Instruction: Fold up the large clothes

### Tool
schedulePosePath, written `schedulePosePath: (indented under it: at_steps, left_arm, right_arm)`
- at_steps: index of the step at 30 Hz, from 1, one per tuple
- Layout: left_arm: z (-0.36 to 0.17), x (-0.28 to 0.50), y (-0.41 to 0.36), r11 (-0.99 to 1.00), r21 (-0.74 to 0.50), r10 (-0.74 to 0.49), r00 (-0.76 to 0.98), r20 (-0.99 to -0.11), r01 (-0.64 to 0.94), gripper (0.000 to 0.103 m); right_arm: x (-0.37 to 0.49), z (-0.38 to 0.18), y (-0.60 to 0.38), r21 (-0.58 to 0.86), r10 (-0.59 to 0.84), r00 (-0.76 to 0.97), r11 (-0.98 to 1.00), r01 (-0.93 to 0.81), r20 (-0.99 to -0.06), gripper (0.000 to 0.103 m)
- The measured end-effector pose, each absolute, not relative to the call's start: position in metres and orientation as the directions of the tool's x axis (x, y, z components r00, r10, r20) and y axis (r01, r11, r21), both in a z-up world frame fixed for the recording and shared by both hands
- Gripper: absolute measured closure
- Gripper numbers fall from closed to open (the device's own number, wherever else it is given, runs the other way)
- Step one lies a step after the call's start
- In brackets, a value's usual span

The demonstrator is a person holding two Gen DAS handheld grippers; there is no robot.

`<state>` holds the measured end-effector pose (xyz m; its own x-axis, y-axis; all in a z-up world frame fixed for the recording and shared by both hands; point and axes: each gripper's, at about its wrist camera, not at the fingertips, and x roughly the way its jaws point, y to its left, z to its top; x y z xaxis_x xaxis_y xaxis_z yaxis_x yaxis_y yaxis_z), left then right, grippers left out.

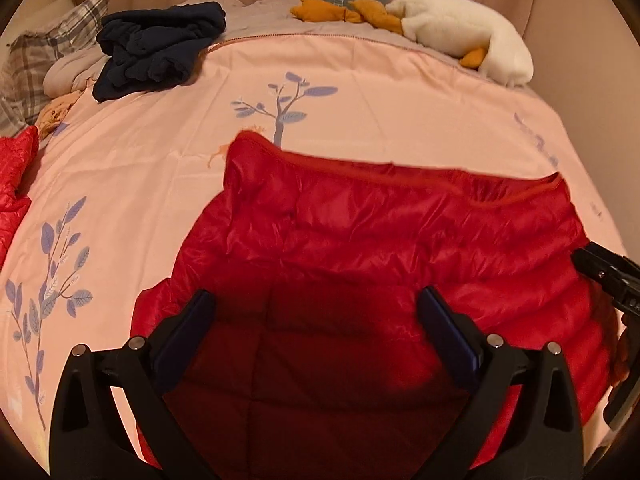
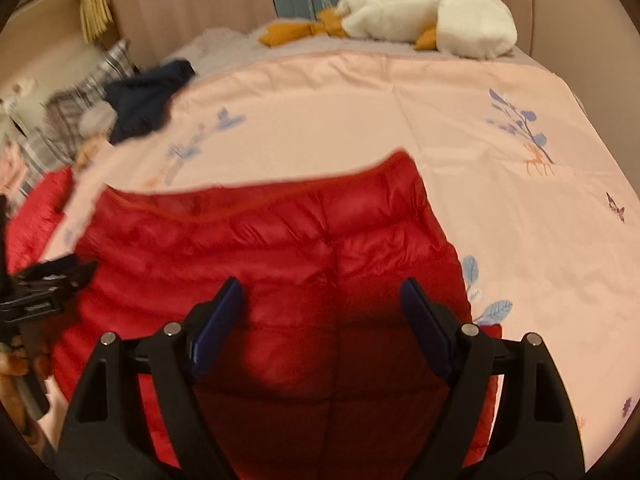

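A red quilted down jacket (image 1: 360,240) lies folded flat on the pink bedspread (image 1: 160,140); it also shows in the right wrist view (image 2: 260,248). My left gripper (image 1: 316,304) is open and empty, hovering over the jacket's near left part. My right gripper (image 2: 322,300) is open and empty over the jacket's near right part. The right gripper shows at the right edge of the left wrist view (image 1: 608,280), and the left gripper at the left edge of the right wrist view (image 2: 44,288).
A dark navy garment (image 1: 160,48) lies bunched at the far left by a plaid pillow (image 1: 44,56). A white goose plush (image 1: 452,32) lies at the far edge. Another red quilted piece (image 1: 16,184) lies at the left.
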<state>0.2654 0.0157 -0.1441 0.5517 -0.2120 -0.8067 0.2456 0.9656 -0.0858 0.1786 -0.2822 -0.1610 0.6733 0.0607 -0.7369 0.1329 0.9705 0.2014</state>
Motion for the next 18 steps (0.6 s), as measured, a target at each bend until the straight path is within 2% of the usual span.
schedulePosePath:
  at_steps: [6,12,18]
  left_arm:
    - [-0.153,0.266,0.010,0.966,-0.058,-0.192,0.542,-0.818,0.254,0.001]
    - [-0.151,0.261,0.007,0.970,-0.044,-0.173,0.552,-0.816,0.239,0.001]
    - [-0.126,0.229,0.005,0.970,-0.014,-0.165,0.611,-0.774,0.244,0.001]
  right_arm:
    - [0.181,-0.183,-0.283,0.226,0.079,0.659,0.964,0.141,-0.748,0.019]
    - [0.179,-0.181,-0.284,0.243,0.083,0.664,0.958,0.153,-0.743,0.019]
    - [0.146,-0.152,-0.278,0.269,0.075,0.736,0.951,0.150,-0.673,0.019]
